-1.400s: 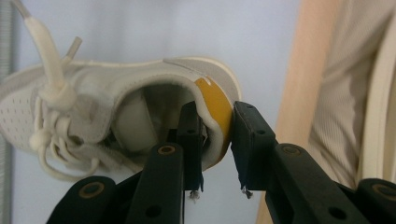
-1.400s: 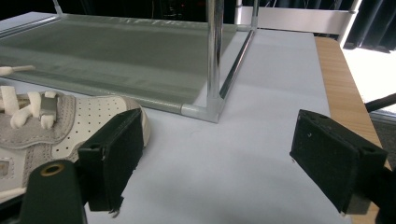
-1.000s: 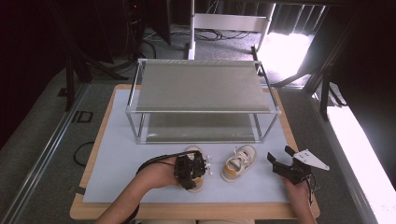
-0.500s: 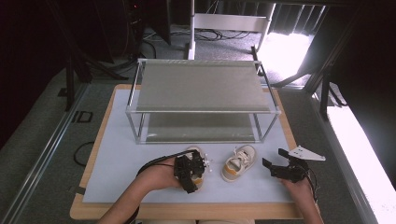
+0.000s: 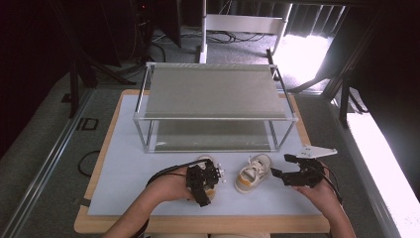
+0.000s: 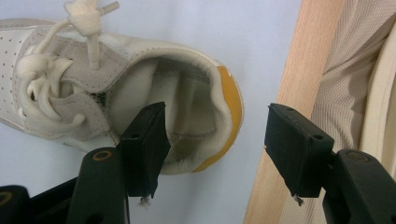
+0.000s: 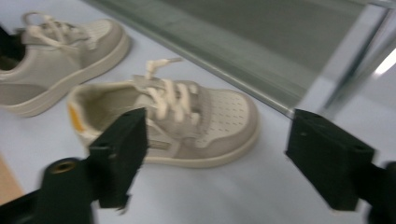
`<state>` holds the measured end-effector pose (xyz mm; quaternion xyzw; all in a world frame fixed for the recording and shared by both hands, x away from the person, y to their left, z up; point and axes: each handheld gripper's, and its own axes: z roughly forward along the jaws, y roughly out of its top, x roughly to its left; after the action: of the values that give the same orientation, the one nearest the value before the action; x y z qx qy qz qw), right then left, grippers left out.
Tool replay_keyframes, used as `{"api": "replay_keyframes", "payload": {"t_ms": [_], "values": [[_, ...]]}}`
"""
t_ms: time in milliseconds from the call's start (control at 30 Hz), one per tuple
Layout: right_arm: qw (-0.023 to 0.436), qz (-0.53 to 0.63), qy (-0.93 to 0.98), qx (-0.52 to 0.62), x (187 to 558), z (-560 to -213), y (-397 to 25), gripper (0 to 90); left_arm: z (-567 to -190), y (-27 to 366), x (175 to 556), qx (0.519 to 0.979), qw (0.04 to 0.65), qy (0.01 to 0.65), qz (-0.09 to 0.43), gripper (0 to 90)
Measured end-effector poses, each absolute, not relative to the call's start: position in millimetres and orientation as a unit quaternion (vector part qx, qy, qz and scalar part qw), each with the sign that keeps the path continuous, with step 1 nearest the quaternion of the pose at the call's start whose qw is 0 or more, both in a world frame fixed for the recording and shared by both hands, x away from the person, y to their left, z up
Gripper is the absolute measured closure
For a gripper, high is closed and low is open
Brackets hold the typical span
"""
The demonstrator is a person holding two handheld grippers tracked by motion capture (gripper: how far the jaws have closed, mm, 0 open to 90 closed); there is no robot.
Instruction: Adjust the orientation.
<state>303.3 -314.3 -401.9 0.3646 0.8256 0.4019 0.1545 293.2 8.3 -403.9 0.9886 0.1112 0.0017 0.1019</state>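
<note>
Two small beige-and-white shoes lie side by side on the white mat. My left gripper is over the left shoe. In the left gripper view it is open and straddles the yellow-tabbed heel of that shoe: one jaw is inside the opening, the other beyond the heel. The right shoe lies free. My right gripper hovers just right of it, open. In the right gripper view, the wide jaws of the gripper frame this shoe, with nothing held.
A two-shelf metal rack stands behind the shoes, and its lower shelf lies close past the right shoe. The wooden table edge and the person's beige clothing are right behind the left shoe's heel. Dark floor surrounds the table.
My right gripper has moved left and slightly forward, closer to the right shoe. The left gripper has stayed on the left shoe.
</note>
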Motion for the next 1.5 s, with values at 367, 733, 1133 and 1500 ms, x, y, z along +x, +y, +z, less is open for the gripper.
{"api": "replay_keyframes", "payload": {"t_ms": [367, 733, 1133, 1500], "values": [[0.105, 0.358, 0.867, 0.329, 311, -382, -285, 27.8, -404, 7, 294, 0.989, 0.095, 0.115, -0.002, 38.7], [0.034, 0.281, 0.914, 0.293, 322, -372, -246, 39.2, -403, 6, 294, 0.989, 0.093, 0.112, -0.002, 39.1], [-0.021, 0.22, 0.932, 0.286, 333, -386, -203, 57.8, -403, 7, 294, 0.989, 0.093, 0.113, -0.001, 39.8], [-0.025, 0.151, 0.954, 0.257, 335, -407, -177, 69.5, -405, 7, 294, 0.989, 0.095, 0.116, -0.002, 39.9]]}}
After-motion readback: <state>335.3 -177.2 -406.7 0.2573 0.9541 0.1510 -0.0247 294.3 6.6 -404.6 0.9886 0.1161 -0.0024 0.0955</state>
